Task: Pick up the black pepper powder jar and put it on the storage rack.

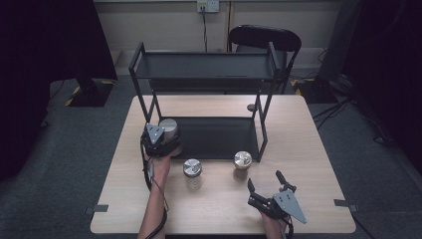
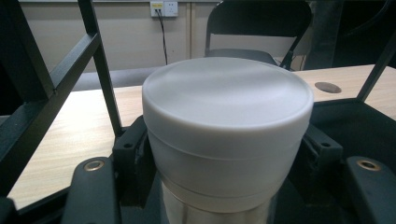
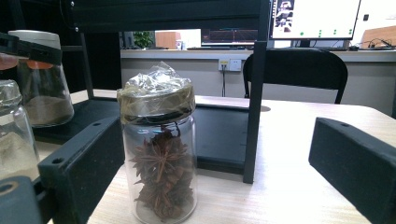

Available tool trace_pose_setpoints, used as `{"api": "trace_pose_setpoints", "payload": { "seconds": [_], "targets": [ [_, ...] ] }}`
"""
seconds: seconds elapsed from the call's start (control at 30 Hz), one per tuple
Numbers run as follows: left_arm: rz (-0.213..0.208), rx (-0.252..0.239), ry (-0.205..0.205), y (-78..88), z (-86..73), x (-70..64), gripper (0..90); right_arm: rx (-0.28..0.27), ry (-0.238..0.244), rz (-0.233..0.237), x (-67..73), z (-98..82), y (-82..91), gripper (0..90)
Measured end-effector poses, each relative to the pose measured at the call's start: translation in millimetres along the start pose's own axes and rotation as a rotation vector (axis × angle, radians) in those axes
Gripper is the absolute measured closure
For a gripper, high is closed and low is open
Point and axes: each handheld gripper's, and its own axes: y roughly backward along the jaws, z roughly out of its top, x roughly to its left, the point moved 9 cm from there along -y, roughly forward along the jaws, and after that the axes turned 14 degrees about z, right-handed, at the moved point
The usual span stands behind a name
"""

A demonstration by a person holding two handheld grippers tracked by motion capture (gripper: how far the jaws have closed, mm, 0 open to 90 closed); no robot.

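Observation:
My left gripper (image 1: pixel 165 138) is shut on a jar with a pale lid (image 1: pixel 168 126) at the left end of the black rack's lower shelf (image 1: pixel 219 138). In the left gripper view the lidded jar (image 2: pixel 227 116) sits tight between both jaws. From the right gripper view this same jar (image 3: pixel 41 84) holds brown powder. My right gripper (image 1: pixel 264 180) rests open near the table's front right. It points at a glass jar of star anise (image 3: pixel 161 154), which stands apart from the jaws, and whose metal lid (image 1: pixel 242 160) shows from above.
A third glass jar (image 1: pixel 192 172) stands on the table between the two grippers, and shows again as the jar (image 3: pixel 11 135) at the left edge. The rack's upper shelf (image 1: pixel 204 67) overhangs the lower one. A rack post (image 3: pixel 254 93) rises behind the star anise jar. A black chair (image 1: pixel 263 37) is behind the table.

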Motion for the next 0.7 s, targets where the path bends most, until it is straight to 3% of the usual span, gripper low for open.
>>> {"api": "trace_pose_setpoints", "payload": {
  "seconds": [0.5,0.7],
  "targets": [
    [-0.007,0.017,-0.007,-5.3,-1.9,-1.9,34.2,0.0,0.0,0.001,-0.1,0.0,0.0,2.5],
    [-0.007,-0.006,0.001,-2.7,-7.6,-1.9,34.2,0.0,0.001,0.0,0.0,0.0,0.1,2.5]
  ]
}}
